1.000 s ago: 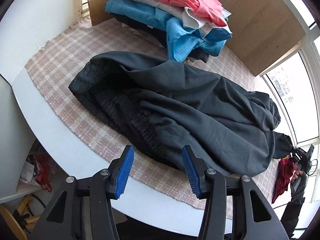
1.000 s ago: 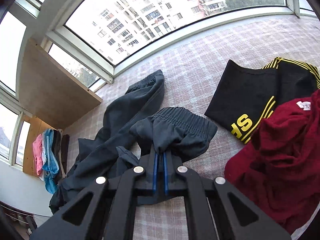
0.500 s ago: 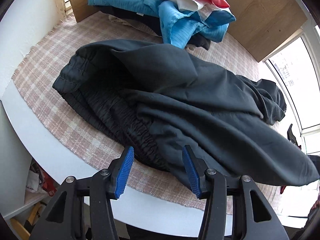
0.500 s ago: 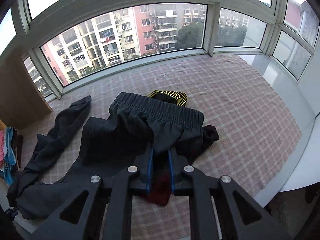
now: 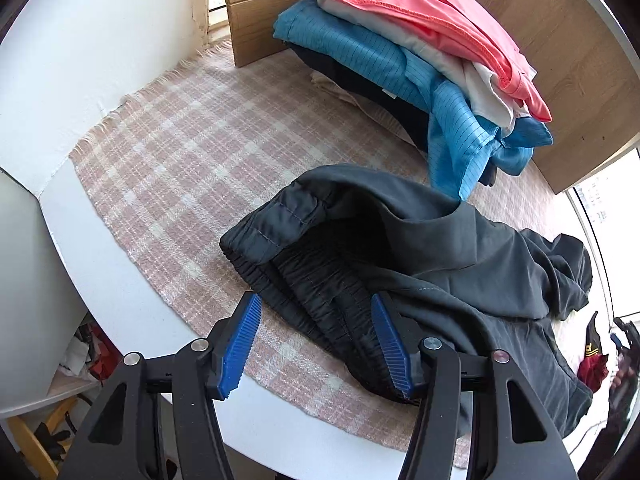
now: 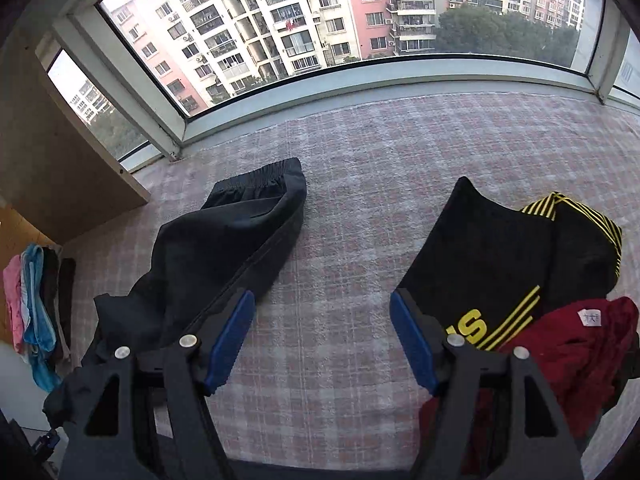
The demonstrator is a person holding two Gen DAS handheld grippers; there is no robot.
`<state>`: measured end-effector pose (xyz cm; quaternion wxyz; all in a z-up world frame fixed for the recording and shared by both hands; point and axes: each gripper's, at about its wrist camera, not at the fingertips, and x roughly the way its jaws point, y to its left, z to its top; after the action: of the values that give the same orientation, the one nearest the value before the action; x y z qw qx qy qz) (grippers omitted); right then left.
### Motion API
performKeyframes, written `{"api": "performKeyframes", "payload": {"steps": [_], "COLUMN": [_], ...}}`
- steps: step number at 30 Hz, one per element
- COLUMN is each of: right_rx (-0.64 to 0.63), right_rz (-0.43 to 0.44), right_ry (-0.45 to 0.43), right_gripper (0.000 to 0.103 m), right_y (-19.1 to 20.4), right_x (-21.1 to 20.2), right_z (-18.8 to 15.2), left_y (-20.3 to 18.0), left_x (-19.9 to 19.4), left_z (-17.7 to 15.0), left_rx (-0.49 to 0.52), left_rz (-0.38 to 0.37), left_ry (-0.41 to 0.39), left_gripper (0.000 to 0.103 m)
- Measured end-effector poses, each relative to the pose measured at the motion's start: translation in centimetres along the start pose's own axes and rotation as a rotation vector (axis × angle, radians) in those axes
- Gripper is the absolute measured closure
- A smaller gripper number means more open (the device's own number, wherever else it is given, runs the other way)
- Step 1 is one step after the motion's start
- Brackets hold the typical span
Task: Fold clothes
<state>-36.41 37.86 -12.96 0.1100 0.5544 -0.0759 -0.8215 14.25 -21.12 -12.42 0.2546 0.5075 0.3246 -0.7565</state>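
Dark grey trousers (image 5: 460, 248) lie crumpled on the pink plaid cloth (image 5: 192, 152). Their elastic waistband (image 5: 280, 264) reaches in between the blue pads of my left gripper (image 5: 315, 300), whose jaws are opening; the left pad stands clear of the fabric. In the right wrist view one trouser leg (image 6: 224, 236) lies stretched toward the window, cuff at the far end. My right gripper (image 6: 322, 298) hovers over bare plaid cloth (image 6: 400, 152) beside that leg, jaws opening wide with nothing between them.
A stack of folded clothes (image 5: 420, 52), pink on top and blue below, sits against a wooden board (image 5: 560, 40). A black garment with yellow stripes (image 6: 488, 248) and a dark red one (image 6: 580, 352) lie right of my right gripper. The white table edge (image 5: 120, 288) curves near my left gripper.
My right gripper let go of the trouser end it held and opened wide; the leg now lies flat. My left gripper moved onto the waistband and widened slightly.
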Motion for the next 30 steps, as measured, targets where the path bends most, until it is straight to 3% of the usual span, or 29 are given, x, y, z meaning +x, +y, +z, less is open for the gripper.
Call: {"api": "performKeyframes", "payload": {"steps": [4,8,14,18,22,24,26,28,30], "right_rx": [0.009,0.069,0.087,0.069,0.055,0.064,0.12,0.168,0.198], "right_rz": [-0.04,0.009,0.047,0.029,-0.038,-0.089,-0.078,-0.008,0.056], "right_ry": [0.021,0.056,0.083,0.081,0.099,0.089,0.084,0.11,0.124], "right_gripper": [0.033,0.033,0.033,0.033,0.033,0.033,0.033,0.033,0.033], "right_y": [1.9,2.5,3.4,3.9,4.0,3.5,2.3,1.5,1.0], "right_x": [4.8,6.5,6.8,6.8,7.6,7.7,7.6,8.2,8.7], "right_z": [2.3,3.1,3.5,3.7,3.9,4.1,4.3,4.4,4.3], "left_y": [-1.2,-3.4,-3.0,-1.5,-1.5,-1.5,-1.7,-2.0,-2.1], "left_x": [0.0,1.3,2.6,2.1,4.4,5.5,5.8,5.8,5.3], "left_z": [0.8,1.8,2.8,3.2,5.1,6.1,6.5,6.8,6.8], "left_rx": [0.103,0.287,0.421,0.412,0.39,0.359,0.348,0.346,0.352], "left_rz": [0.067,0.145,0.426,0.335,0.289,0.235,0.197,0.147,0.095], "left_ry": [-0.014,-0.009,-0.008,-0.007,0.015,0.036,0.047,0.044,0.027], "left_gripper": [0.045,0.034,0.034,0.03,0.031,0.04,0.073,0.082,0.084]}}
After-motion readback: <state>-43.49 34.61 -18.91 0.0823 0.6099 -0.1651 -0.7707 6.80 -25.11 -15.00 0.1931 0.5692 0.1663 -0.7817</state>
